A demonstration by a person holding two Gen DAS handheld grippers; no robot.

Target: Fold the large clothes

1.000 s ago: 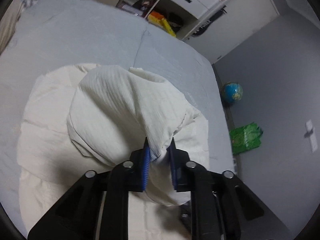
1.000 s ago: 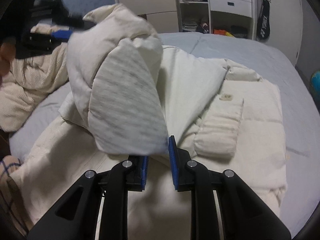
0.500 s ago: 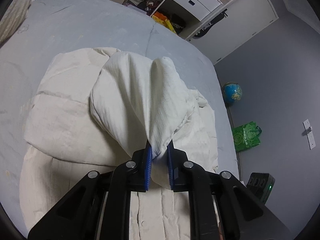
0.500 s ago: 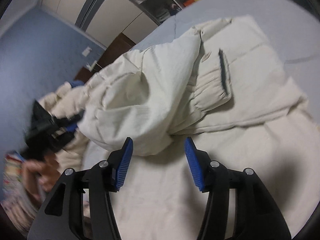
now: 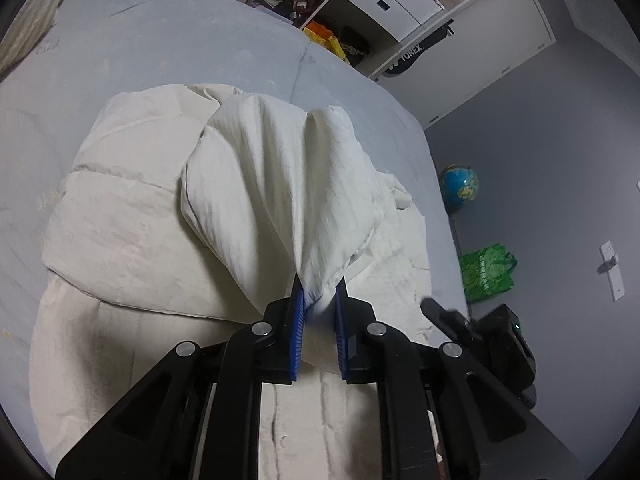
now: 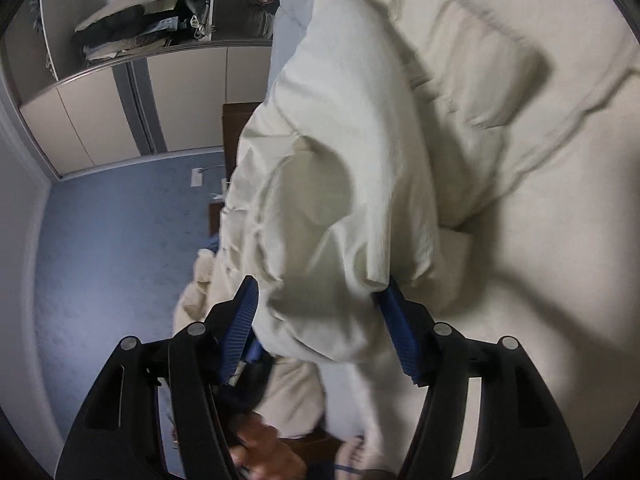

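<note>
left tongs [image 5: 319, 298] clenched on cream puffer jacket [image 5: 276, 184] fold | right tongs [image 6: 320, 300] just opening, jacket between, ungripped | we risk the bunch flopping open

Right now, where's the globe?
Left wrist view, right side: the globe sits on the floor beside the bed, just beyond the green bag. It isn't visible in the right wrist view.

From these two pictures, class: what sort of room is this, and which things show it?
Most likely a bedroom: a wide bed with a grey sheet, an open wardrobe holding folded clothes, and a globe on the floor.
</note>
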